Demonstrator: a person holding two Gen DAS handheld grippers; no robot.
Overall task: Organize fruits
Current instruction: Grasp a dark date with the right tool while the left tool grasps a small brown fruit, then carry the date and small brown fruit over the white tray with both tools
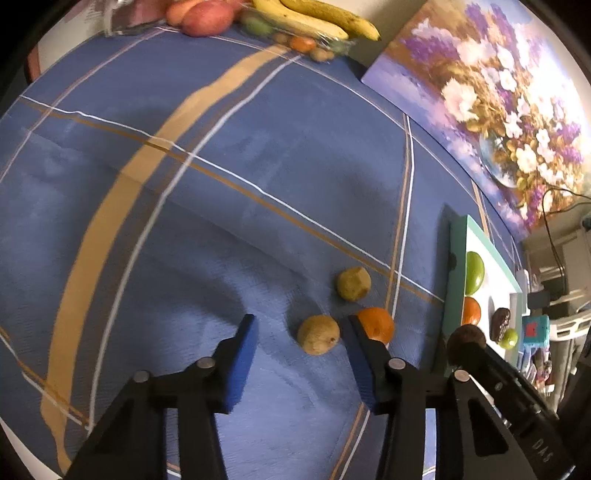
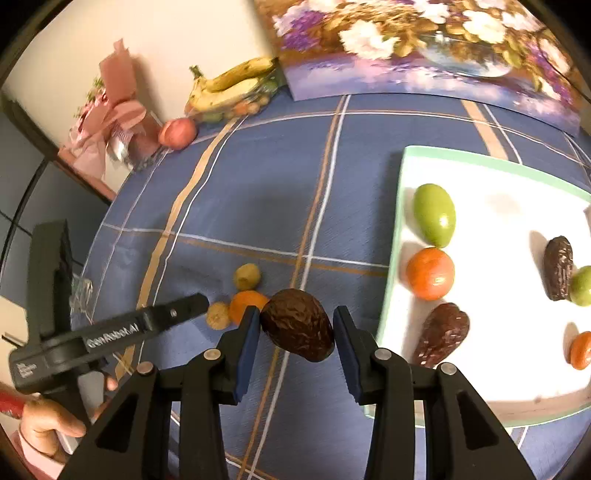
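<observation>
On the blue checked cloth lie two small tan fruits [image 1: 318, 334] [image 1: 353, 283] and a mandarin [image 1: 376, 324]. My left gripper [image 1: 300, 322] hangs over them, open. The nearer tan fruit sits between its blue pads with a gap on each side. My right gripper [image 2: 297, 325] is shut on a dark wrinkled date [image 2: 297, 330], held above the cloth just left of the white tray [image 2: 402, 177]. On the tray lie a green fruit [image 2: 434, 215], a mandarin [image 2: 430, 273], two dates [image 2: 441, 334] [image 2: 559, 267], a small green fruit [image 2: 581, 286] and another mandarin [image 2: 580, 350].
At the table's far edge are bananas [image 1: 314, 18] on a clear bag of small fruits, a red apple [image 1: 207, 18] and a pink wrapped bouquet [image 2: 110, 110]. A flower painting [image 1: 480, 92] leans behind the tray. A person's hand [image 2: 48, 424] holds the left gripper.
</observation>
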